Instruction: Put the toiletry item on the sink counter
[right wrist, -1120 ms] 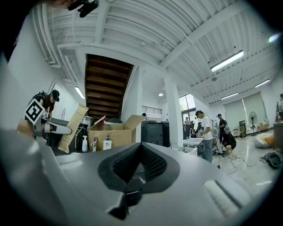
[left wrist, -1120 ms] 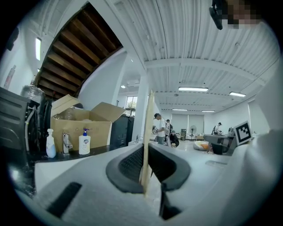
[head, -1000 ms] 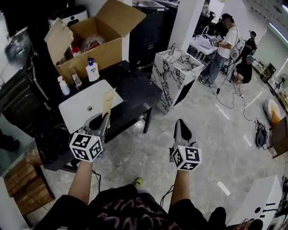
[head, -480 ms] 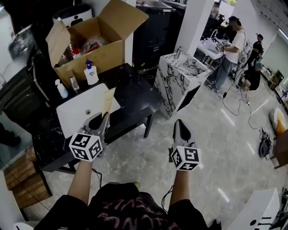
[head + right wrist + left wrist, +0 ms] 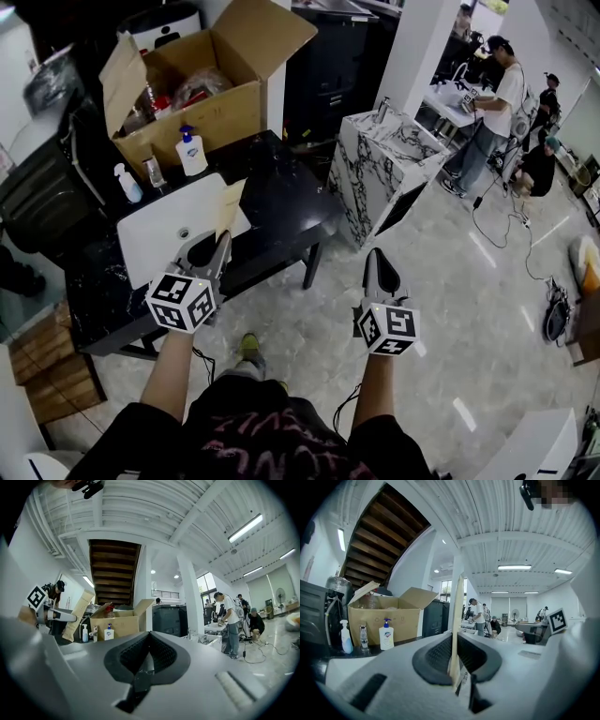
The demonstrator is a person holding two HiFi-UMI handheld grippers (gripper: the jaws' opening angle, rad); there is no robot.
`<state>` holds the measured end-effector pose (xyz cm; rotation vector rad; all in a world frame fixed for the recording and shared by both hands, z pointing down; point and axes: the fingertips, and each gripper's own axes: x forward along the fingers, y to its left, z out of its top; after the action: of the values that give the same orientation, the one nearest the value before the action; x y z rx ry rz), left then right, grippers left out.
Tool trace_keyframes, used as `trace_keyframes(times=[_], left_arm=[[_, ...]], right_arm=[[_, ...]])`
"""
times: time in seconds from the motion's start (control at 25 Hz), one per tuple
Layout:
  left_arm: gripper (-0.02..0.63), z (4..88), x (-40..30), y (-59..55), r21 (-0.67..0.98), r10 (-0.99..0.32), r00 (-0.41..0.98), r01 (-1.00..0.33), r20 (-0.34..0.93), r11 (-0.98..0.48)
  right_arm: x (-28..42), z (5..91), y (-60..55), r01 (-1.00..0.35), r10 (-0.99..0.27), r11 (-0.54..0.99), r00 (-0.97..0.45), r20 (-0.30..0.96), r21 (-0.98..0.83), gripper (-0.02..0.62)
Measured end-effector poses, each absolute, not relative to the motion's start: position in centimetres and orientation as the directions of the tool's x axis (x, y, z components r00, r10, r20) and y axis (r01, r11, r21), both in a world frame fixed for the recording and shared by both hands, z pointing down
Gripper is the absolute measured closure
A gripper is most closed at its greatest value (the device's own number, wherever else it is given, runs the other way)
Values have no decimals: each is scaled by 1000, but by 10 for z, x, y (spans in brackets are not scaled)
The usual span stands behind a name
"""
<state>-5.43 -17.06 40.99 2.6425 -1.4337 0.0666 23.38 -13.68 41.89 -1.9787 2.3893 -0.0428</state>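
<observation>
Open workshop room with a glossy grey marble floor (image 5: 450,309). At 11 o'clock, a glossy black worktop (image 5: 281,202) carries a white rectangular sink basin (image 5: 150,239), an open brown cardboard box (image 5: 202,112) and a white pump bottle (image 5: 192,153). The left gripper (image 5: 214,247) jaws clamp the lower end of a flat tan cardboard toiletry packet (image 5: 226,206), seen over the basin's right edge. Its long axis runs 6 to 12, free end toward 12. The right gripper (image 5: 380,272) jaws are closed on nothing.
</observation>
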Motion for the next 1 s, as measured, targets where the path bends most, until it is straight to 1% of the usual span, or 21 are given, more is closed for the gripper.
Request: trace_keyframes(times=[0.44,1.0], left_arm=[[578,413,-55,-230,124,-841,533,-844,91,-522],[578,410,-61,-338,158,-820,565,-821,88,-549]], right_arm=[[232,419,-200,-978,-978,207,-207,1,-23,588],[224,406,-296,-986,-986,165,-165,11,-2,588]])
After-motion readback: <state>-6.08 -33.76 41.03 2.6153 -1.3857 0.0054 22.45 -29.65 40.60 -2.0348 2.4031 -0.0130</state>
